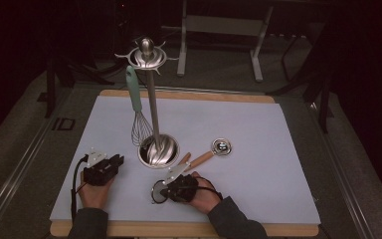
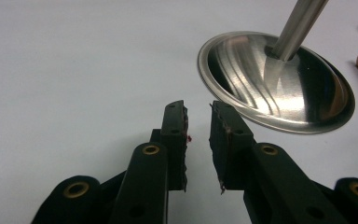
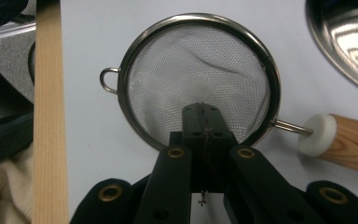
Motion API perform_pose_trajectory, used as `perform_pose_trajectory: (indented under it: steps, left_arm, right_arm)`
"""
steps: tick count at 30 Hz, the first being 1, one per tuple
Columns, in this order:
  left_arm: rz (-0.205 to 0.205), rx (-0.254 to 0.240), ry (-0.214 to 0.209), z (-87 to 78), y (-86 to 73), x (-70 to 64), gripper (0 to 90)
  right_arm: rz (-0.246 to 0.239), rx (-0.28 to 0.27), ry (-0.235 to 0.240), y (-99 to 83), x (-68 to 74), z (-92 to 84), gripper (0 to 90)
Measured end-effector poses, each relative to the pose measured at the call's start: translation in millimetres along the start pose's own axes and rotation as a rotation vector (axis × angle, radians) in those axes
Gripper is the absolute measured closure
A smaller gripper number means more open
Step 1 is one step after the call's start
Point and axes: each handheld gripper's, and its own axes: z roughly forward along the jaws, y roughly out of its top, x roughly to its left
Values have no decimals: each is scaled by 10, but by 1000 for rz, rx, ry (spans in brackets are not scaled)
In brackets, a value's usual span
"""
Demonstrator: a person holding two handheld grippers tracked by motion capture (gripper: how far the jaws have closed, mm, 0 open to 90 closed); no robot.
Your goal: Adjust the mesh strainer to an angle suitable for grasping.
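Note:
A small mesh strainer (image 3: 200, 74) with a wire loop on its rim lies flat on the white mat, its wooden handle (image 3: 352, 142) leading off to the right. My right gripper (image 3: 201, 109) is shut, and its jaws reach over the strainer's near rim and mesh. Whether they pinch the strainer I cannot tell. In the high view that right gripper (image 1: 166, 190) lies beside the strainer (image 1: 157, 192) at the front. My left gripper (image 2: 198, 109) rests on the mat left of the steel stand base (image 2: 275, 84), open by a narrow gap with nothing between its pads.
A utensil stand (image 1: 157, 149) rises mid-mat with a teal-handled whisk (image 1: 136, 107) hanging from its top hooks. A wooden-handled metal spoon (image 1: 222, 147) lies to its right. The table's wooden front edge (image 3: 49, 116) runs close behind the strainer.

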Motion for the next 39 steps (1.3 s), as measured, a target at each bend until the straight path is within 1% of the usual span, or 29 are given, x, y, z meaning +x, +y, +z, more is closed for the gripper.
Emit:
perform_pose_trajectory:
  steps: [7,11,15,21,24,25,26,27,28,30,32,34,37,39]
  left_arm:
    - [6,6,1,6,2,-4,755]
    - [5,5,2,5,1,-4,755]
    - [5,6,1,6,2,-4,755]
    - [5,6,1,7,1,-4,754]
    - [4,5,3,8,1,-7,754]
    - [4,4,3,9,1,-8,754]
    - [4,5,3,9,1,-8,754]
    - [5,6,2,9,1,-7,754]
    - [7,7,2,10,2,-8,754]
    - [10,12,5,14,4,-10,754]
    - [11,13,7,15,4,-15,754]
    - [12,12,7,14,3,-15,754]
    - [13,14,6,13,4,-12,754]
    - [13,14,6,13,4,-12,754]
  right_arm:
    - [-19,36,-7,-88,-8,-116,900]
    - [-21,45,-8,-131,-23,-163,900]
    - [-18,53,-17,-189,-43,-222,900]
    - [4,59,-36,-302,-97,-335,900]
    - [16,51,-39,-352,-125,-412,900]
    - [11,62,-57,-366,-136,-440,900]
    - [6,90,-93,-388,-142,-456,900]
    - [6,108,-114,-419,-160,-470,900]
    - [31,94,-93,-453,-188,-498,900]
    - [59,87,-113,-495,-221,-543,900]
    - [87,65,-124,-504,-250,-575,900]
    - [108,48,-132,-484,-272,-585,900]
    - [142,20,-139,-427,-296,-576,853]
    - [151,9,-140,-405,-302,-570,853]
